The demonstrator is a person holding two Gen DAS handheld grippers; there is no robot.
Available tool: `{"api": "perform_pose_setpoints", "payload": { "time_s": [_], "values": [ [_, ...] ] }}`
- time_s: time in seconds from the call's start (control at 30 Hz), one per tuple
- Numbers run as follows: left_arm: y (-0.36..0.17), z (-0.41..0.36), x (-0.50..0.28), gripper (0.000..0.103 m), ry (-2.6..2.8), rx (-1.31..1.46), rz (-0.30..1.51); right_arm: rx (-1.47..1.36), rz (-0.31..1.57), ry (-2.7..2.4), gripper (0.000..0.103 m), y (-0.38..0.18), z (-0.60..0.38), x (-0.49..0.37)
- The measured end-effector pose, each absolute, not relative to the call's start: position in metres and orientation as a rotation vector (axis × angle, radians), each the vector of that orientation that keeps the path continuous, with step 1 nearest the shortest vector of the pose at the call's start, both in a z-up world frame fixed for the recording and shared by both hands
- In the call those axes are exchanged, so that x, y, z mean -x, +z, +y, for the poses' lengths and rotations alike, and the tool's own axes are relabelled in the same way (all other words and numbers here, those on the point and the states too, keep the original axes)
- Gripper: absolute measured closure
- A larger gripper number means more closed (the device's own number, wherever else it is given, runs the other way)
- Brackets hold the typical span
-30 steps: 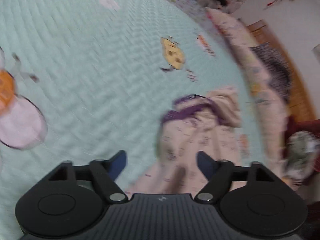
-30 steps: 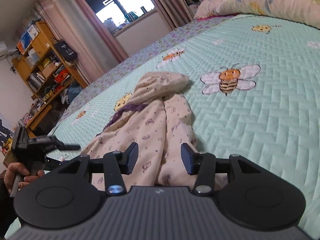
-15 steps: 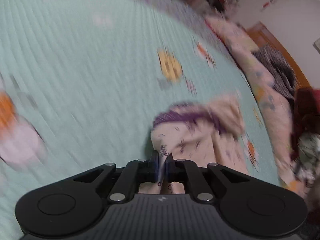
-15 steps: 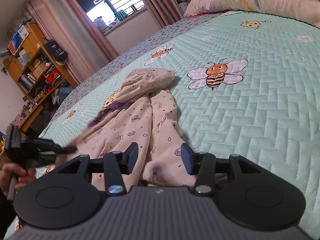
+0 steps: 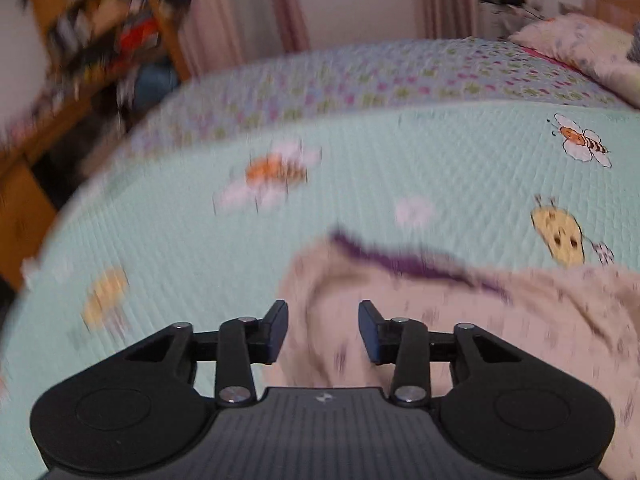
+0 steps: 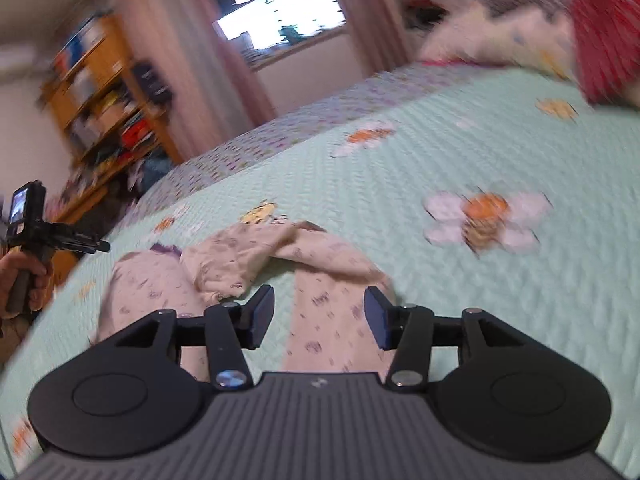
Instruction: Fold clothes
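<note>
Cream printed pyjama trousers (image 5: pixel 440 312) with a purple waistband (image 5: pixel 400 264) lie crumpled on the mint bee quilt (image 5: pixel 200 240). My left gripper (image 5: pixel 323 332) hovers over their near edge. Its jaws are opening, and cloth shows between them without touching the pads. In the right wrist view the trousers (image 6: pixel 224 264) lie with one part flopped across. My right gripper (image 6: pixel 319 316) straddles a trouser leg (image 6: pixel 328 312); its jaws are opening too and the pads are clear of the cloth. The left gripper (image 6: pixel 80 240), held by a hand (image 6: pixel 24 280), shows at the bed's left edge.
A wooden bookshelf (image 6: pixel 104 92) full of items stands beyond the bed's left side, by curtains and a window (image 6: pixel 280 4). Pillows (image 5: pixel 580 44) and a red item (image 6: pixel 600 40) lie at the far right. The quilt (image 6: pixel 440 152) stretches wide beyond the trousers.
The left gripper pinched a fold of the trousers half a second ago, then let go, rose and swung toward the window. The right gripper widened a little and shifted; the trousers now lie more spread.
</note>
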State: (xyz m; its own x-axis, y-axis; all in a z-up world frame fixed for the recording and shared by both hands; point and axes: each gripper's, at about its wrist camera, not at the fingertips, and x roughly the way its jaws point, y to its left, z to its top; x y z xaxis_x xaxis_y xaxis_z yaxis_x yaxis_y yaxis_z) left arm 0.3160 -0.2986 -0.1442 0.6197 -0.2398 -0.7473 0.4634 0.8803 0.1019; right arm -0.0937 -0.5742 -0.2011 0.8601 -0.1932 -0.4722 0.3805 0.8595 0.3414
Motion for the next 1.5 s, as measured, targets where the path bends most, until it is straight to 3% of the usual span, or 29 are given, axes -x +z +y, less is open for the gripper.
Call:
{"api": "perform_pose_setpoints", "payload": {
  "time_s": [0.17,0.27,0.43,0.6,0.67,0.7,0.87,1.0,1.07,1.1,1.2,1.4,1.5],
  "values": [
    [-0.177,-0.247,-0.277,0.06,-0.488,-0.134,0.822,-0.024,0.524,-0.206,0.045,-0.197,-0.551,0.026],
    [-0.187,-0.224,-0.25,0.047,-0.509,-0.098,0.786,0.286,0.551,-0.154,0.044,-0.206,-0.529,-0.016],
    [-0.204,-0.205,-0.233,0.047,-0.539,-0.052,0.793,0.652,0.615,-0.061,0.046,-0.243,-0.505,-0.062],
    [-0.219,-0.21,-0.23,0.047,-0.559,-0.041,0.802,0.973,0.553,0.0,0.047,-0.267,-0.474,-0.075],
    [-0.222,-0.21,-0.231,0.045,-0.558,-0.029,0.804,1.051,0.545,0.002,0.066,-0.271,-0.473,-0.087],
    [-0.224,-0.209,-0.229,0.045,-0.561,-0.024,0.803,1.071,0.566,0.009,0.103,-0.272,-0.475,-0.094],
    [-0.219,-0.209,-0.232,0.045,-0.579,-0.029,0.793,0.866,0.564,-0.072,0.103,-0.223,-0.526,-0.134],
    [-0.213,-0.208,-0.233,0.045,-0.585,-0.041,0.766,0.448,0.627,-0.27,0.098,-0.165,-0.611,-0.172],
    [-0.211,-0.208,-0.233,0.044,-0.591,-0.034,0.751,0.307,0.639,-0.273,0.089,-0.157,-0.628,-0.165],
    [-0.21,-0.206,-0.231,0.044,-0.589,-0.029,0.749,0.213,0.638,-0.233,0.073,-0.16,-0.628,-0.152],
    [-0.212,-0.206,-0.228,0.043,-0.583,-0.018,0.755,0.068,0.578,-0.166,0.042,-0.177,-0.609,-0.108],
    [-0.201,-0.206,-0.21,0.042,-0.575,-0.084,0.719,-0.009,0.632,-0.171,0.042,-0.205,-0.59,-0.102],
    [-0.192,-0.191,-0.195,0.04,-0.588,-0.097,0.694,-0.224,0.658,-0.063,0.042,-0.206,-0.587,-0.085]
  ]
}}
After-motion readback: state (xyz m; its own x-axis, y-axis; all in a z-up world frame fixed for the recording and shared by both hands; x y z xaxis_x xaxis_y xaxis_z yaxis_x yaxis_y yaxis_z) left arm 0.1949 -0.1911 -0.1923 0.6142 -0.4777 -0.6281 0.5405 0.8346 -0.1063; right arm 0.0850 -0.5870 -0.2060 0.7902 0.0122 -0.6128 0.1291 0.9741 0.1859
